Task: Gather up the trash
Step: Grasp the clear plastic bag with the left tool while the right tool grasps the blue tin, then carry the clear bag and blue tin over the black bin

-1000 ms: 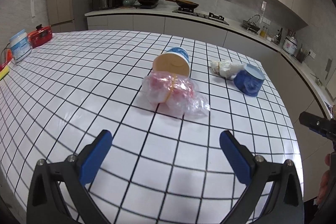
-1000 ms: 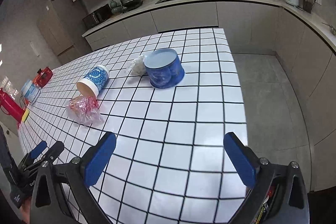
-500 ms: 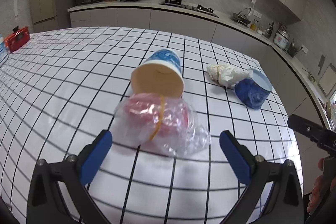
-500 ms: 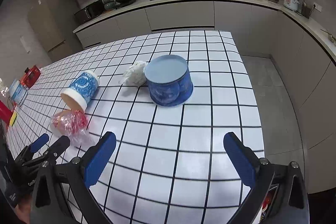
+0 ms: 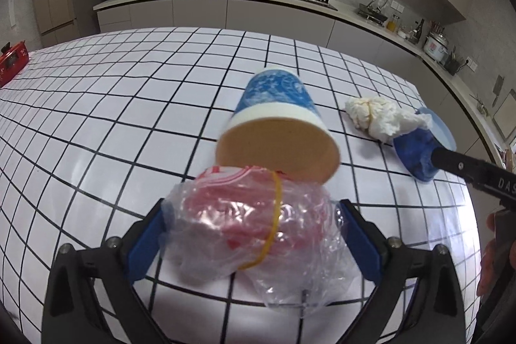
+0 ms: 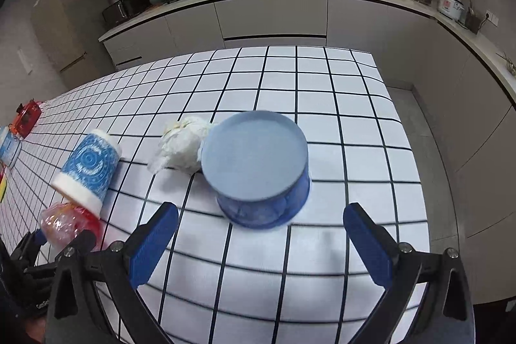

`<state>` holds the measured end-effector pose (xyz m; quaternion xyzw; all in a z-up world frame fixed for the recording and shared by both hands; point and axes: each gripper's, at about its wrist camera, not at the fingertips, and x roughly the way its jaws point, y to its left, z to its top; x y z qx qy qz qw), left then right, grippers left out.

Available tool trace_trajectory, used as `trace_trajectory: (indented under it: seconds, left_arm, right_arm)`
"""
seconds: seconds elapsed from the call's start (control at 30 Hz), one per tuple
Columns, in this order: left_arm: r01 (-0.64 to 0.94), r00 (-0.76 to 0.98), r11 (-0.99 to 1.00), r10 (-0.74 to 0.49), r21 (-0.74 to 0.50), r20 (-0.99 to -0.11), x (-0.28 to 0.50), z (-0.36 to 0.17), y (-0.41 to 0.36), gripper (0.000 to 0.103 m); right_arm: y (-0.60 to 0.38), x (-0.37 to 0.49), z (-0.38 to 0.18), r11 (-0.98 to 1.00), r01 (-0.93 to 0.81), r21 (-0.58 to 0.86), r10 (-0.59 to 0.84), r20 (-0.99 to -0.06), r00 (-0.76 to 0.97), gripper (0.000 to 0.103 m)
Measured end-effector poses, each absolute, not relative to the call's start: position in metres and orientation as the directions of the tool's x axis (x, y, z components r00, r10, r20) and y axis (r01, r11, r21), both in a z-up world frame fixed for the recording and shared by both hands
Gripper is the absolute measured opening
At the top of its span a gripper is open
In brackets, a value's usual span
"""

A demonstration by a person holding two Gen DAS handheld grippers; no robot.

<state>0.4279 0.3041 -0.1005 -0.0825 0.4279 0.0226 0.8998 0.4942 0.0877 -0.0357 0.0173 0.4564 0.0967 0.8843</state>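
Observation:
A clear plastic bag (image 5: 248, 231) with red contents and a yellow rubber band lies on the checked table. My left gripper (image 5: 251, 211) is open, one blue finger on each side of the bag. Just behind the bag, a blue paper cup (image 5: 277, 124) lies on its side, mouth toward me. A crumpled white tissue (image 5: 374, 115) rests against an upturned blue bowl (image 5: 416, 153). My right gripper (image 6: 260, 211) is open just in front of the bowl (image 6: 258, 170), holding nothing. The right wrist view also shows the tissue (image 6: 183, 144), the cup (image 6: 88, 166) and the bag (image 6: 64, 224).
A red appliance (image 6: 27, 118) and a white-and-blue tub (image 6: 8, 147) sit at the table's far left. The table's right edge (image 6: 403, 157) drops to grey floor. Kitchen counters with a stove and pans line the back wall. A person's hand (image 5: 496, 247) shows at the right.
Both grippers have moved forward. The left one now straddles the plastic bag, which was well ahead of it before. The right one has come up close to the blue bowl.

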Motion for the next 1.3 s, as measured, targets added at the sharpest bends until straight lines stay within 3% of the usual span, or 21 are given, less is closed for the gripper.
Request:
trace_trajectory:
  seconds: [0.33,0.37,0.4,0.43,1.3]
  left_arm:
    - [-0.101,0.628,0.982,-0.061,-0.159,-0.776,0.421,-0.103,0.312,0.095]
    - [-0.1,0.629,0.982,-0.064,-0.162,-0.775,0.42,-0.103,0.312,0.095]
    - [-0.101,0.631,0.981,-0.064,-0.164,-0.773,0.419,-0.103,0.313,0.094]
    - [-0.102,0.634,0.981,-0.064,-0.165,-0.771,0.417,-0.103,0.314,0.093]
    - [-0.084,0.714,0.984,-0.051,-0.158,-0.698,0.346,-0.073,0.266,0.09]
  right_arm:
    - [0.095,0.53,-0.056,0.979,-0.161,0.125,0.193,-0.825,0.531,0.103]
    - [0.096,0.531,-0.057,0.977,-0.17,0.128,0.2,-0.824,0.53,0.099]
    - [0.097,0.53,-0.058,0.975,-0.18,0.132,0.209,-0.82,0.532,0.084]
    - [0.098,0.531,-0.06,0.974,-0.186,0.128,0.209,-0.823,0.529,0.08]
    - [0.045,0.423,-0.024,0.949,-0.238,0.208,0.31,-0.761,0.57,0.08]
